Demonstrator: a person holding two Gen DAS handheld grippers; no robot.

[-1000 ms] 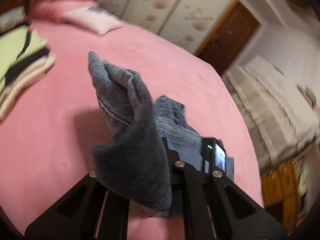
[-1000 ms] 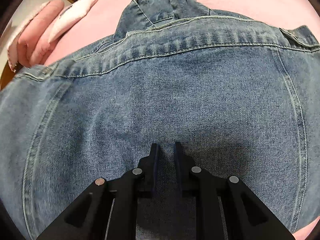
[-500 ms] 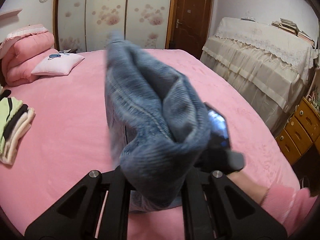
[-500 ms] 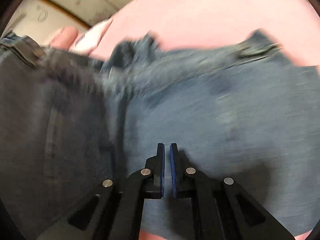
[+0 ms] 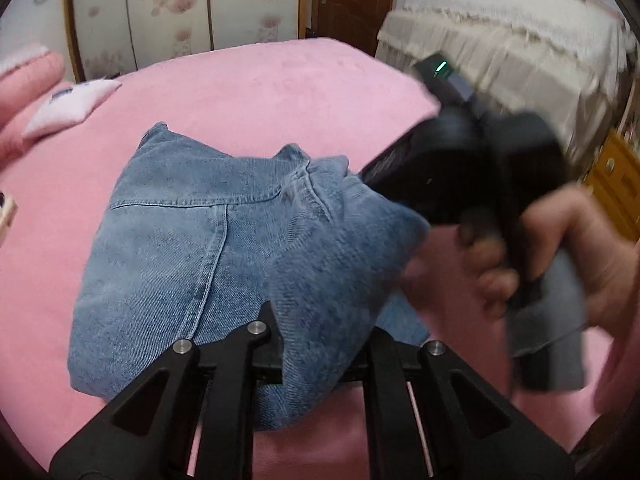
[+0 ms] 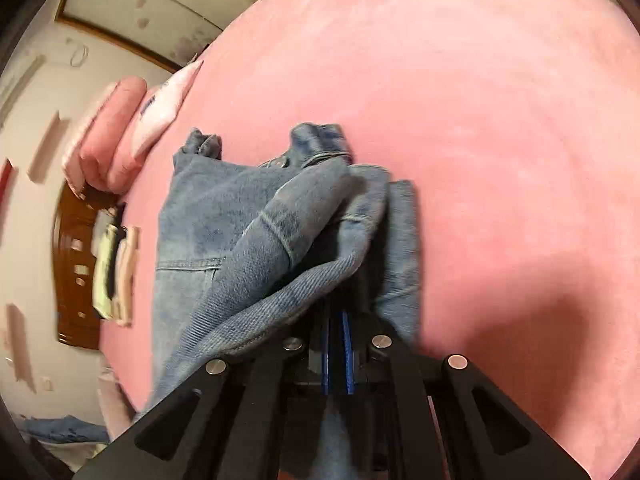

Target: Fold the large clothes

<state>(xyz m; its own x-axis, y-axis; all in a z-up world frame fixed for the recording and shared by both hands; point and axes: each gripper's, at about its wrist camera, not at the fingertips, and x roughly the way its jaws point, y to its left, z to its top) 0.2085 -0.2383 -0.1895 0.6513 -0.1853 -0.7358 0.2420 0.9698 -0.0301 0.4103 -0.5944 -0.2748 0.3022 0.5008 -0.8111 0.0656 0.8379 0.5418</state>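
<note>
Denim garment (image 5: 192, 264); only left view shows right tool (image 5: 460, 160).

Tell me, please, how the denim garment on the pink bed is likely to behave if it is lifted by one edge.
The denim garment would probably droop, since it bunches over the left tool. It looks fairly heavy: thick weave, stitched seams. It seems unlikely to slip, as the right tool pinches a fold.

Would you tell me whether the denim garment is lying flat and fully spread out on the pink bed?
No, the denim garment is bunched into folds on the pink bed.
</note>
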